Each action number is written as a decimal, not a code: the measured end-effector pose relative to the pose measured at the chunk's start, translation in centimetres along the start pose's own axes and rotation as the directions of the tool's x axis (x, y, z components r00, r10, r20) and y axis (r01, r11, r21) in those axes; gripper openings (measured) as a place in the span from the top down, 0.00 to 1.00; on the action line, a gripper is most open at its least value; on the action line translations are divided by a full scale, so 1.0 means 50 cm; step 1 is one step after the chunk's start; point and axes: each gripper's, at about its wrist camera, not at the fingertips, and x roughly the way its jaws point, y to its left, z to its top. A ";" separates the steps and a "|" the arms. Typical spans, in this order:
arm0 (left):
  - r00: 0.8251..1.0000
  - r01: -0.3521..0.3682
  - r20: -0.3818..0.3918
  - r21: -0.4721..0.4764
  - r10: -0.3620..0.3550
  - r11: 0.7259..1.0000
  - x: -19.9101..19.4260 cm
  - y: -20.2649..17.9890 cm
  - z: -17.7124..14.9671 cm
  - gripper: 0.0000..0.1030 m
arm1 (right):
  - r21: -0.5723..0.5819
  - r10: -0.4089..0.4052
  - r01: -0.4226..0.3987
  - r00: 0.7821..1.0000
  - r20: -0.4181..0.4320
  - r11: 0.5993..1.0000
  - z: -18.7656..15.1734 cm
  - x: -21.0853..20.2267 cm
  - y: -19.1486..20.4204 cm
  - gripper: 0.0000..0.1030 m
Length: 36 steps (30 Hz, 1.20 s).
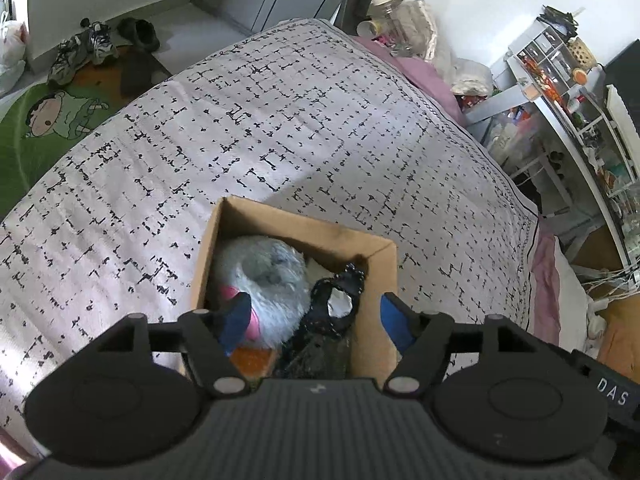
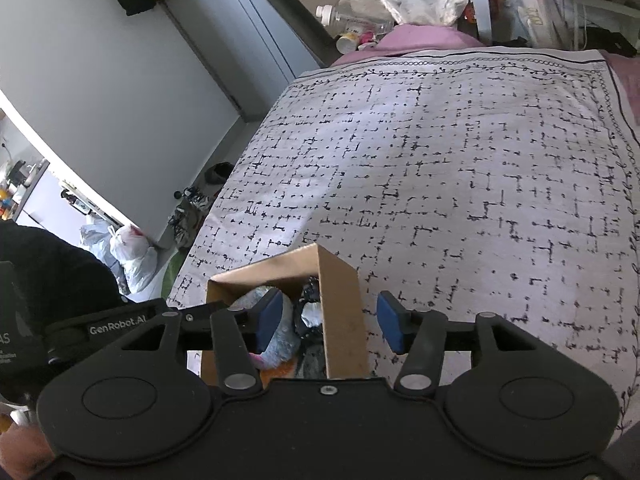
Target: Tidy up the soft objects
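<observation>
A brown cardboard box (image 1: 384,308) stands on the patterned bedspread (image 1: 280,120). Inside lie a grey plush toy (image 1: 268,280) with pink parts, a black speckled fabric piece (image 1: 340,300) and something orange (image 1: 252,358). My left gripper (image 1: 316,322) is open above the box, one finger over the plush, the other outside the box's right wall. In the right wrist view the box (image 2: 344,312) sits between the open fingers of my right gripper (image 2: 330,322), which straddle its right wall; the plush (image 2: 276,340) shows inside. Both grippers hold nothing.
Shoes (image 1: 84,48) and a green cartoon mat (image 1: 48,120) lie on the floor left of the bed. Cluttered shelves (image 1: 580,112) stand to the right. Bottles and bags (image 2: 360,20) sit at the bed's far end. Plastic bags (image 2: 128,248) lie on the floor.
</observation>
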 end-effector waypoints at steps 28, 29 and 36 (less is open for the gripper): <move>0.995 -0.100 0.039 0.174 0.095 0.980 -0.088 -0.117 -0.106 0.27 | 0.011 -0.017 0.016 0.998 0.056 1.000 -0.059 -0.143 -0.086 0.14; 0.995 -0.099 0.037 0.177 0.094 0.979 -0.092 -0.118 -0.109 0.27 | 0.012 -0.019 0.019 0.998 0.056 1.000 -0.061 -0.147 -0.088 0.12; 0.996 -0.086 0.052 0.201 0.077 0.976 -0.121 -0.123 -0.131 0.11 | 0.003 -0.037 0.037 0.997 0.066 0.999 -0.078 -0.182 -0.096 0.04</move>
